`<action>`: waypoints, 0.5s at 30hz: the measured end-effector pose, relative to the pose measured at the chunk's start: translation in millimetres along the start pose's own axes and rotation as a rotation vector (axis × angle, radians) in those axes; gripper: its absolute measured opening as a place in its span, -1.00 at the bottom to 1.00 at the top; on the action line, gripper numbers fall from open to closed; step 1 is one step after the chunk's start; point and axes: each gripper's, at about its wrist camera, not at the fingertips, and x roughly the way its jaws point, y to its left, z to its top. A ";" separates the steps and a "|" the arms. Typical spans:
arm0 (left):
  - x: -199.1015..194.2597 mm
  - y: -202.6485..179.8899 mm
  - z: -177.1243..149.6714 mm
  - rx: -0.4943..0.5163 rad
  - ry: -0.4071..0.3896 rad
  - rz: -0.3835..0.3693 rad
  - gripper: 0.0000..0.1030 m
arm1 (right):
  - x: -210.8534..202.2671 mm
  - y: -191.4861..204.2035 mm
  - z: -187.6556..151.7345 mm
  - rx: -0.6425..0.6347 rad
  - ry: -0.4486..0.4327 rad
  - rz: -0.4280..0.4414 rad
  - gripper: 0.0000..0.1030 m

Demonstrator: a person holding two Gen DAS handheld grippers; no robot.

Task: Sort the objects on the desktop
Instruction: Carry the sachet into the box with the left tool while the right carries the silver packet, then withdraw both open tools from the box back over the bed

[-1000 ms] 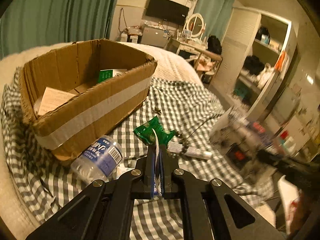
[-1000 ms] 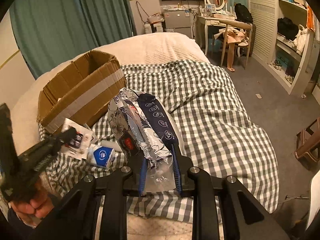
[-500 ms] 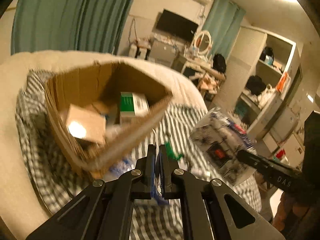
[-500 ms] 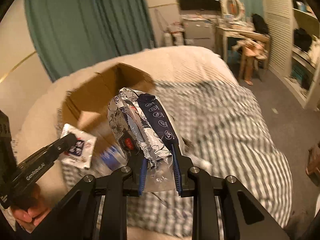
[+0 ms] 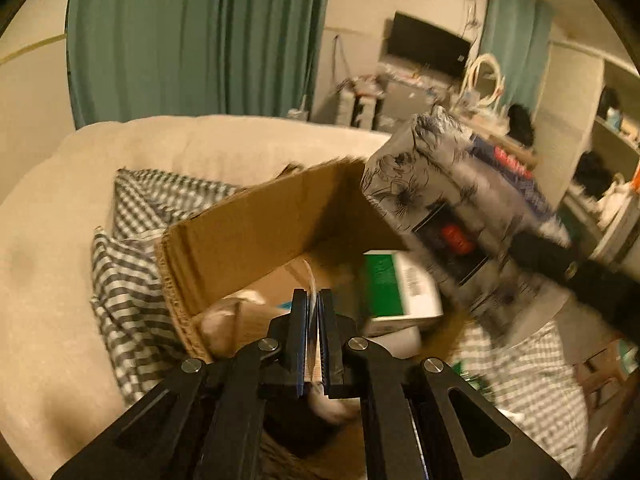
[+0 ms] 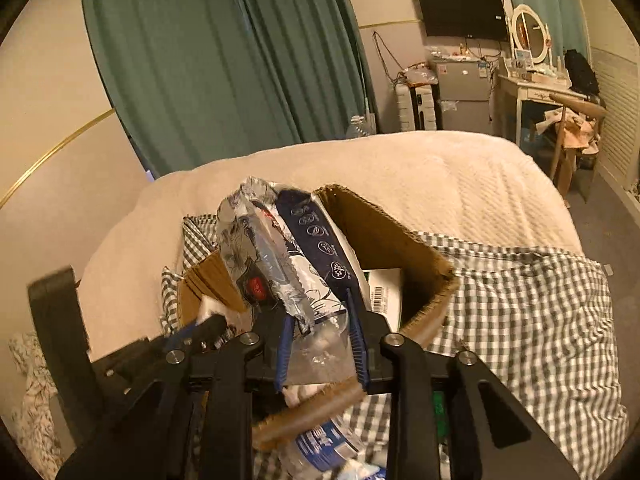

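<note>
While both tongs hung over the open brown cardboard box (image 6: 404,248) on the bed, the left tongs (image 5: 316,336) pinched a thin white sachet (image 5: 311,280). The right tongs (image 6: 320,344) clamped a floral plastic-wrapped tissue pack (image 6: 280,256) above a green-and-white carton (image 5: 394,288) inside.

A: What's behind the bed?

B: Green curtains (image 6: 224,72) hang along the wall. To their right a dark television (image 6: 460,13) is mounted high, with a small grey fridge (image 6: 464,94) below it.

A: And further right?

B: A white dressing table (image 6: 532,92) with a round mirror (image 6: 530,32) on top, and a wooden chair (image 6: 576,128) draped with cloth beside it (what the cloth is, I can't tell). Open shelves (image 5: 612,152) show blurred at the left camera's right edge.
</note>
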 end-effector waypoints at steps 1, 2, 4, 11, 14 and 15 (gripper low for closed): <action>5.1 3.7 -1.3 0.002 0.018 0.000 -0.79 | 5.6 -0.3 0.0 0.008 0.007 -0.001 -0.30; 8.8 6.6 -2.6 -0.002 0.034 0.002 -0.49 | 8.7 -0.8 0.1 0.015 0.010 0.004 -0.05; 13.9 12.8 -5.3 -0.032 0.069 0.058 0.70 | 9.0 -4.3 -4.1 0.043 0.003 0.014 0.22; -14.1 11.9 -24.5 -0.051 0.040 0.183 1.00 | -44.8 -38.8 -42.6 0.011 -0.019 -0.121 0.22; -36.0 2.0 -36.9 -0.043 0.022 0.161 1.00 | -71.1 -62.3 -58.3 0.028 -0.012 -0.168 0.22; -44.3 -1.8 -41.3 -0.041 0.014 0.142 1.00 | -84.7 -72.4 -67.4 0.045 -0.010 -0.187 0.22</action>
